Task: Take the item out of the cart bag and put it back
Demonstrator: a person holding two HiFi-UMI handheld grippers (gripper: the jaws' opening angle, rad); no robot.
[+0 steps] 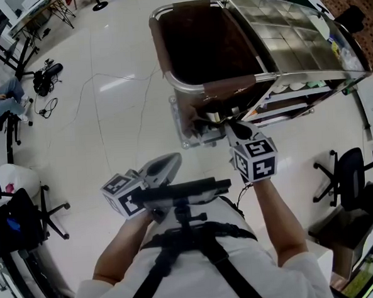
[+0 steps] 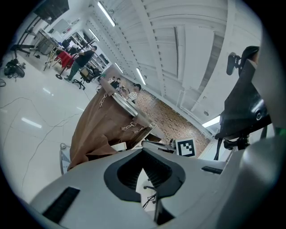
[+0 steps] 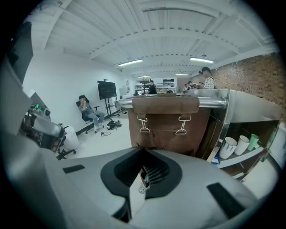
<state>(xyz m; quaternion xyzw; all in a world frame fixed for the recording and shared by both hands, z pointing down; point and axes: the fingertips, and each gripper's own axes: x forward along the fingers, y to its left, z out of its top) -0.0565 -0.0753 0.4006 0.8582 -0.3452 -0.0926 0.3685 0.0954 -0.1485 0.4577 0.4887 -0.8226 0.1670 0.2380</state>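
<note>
Glossy white floor spreads under a metal cart, whose brown cart bag hangs open-mouthed at its near end; its inside is too dark to show any item. The right gripper sits close to the bag's lower front, jaws pressed together with nothing between them. The left gripper is well back by the person's chest, jaws seemingly together too.

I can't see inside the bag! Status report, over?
Left gripper shut, empty. Right gripper shut, empty, facing cart bag. No item visible. Nothing blocking.
</note>
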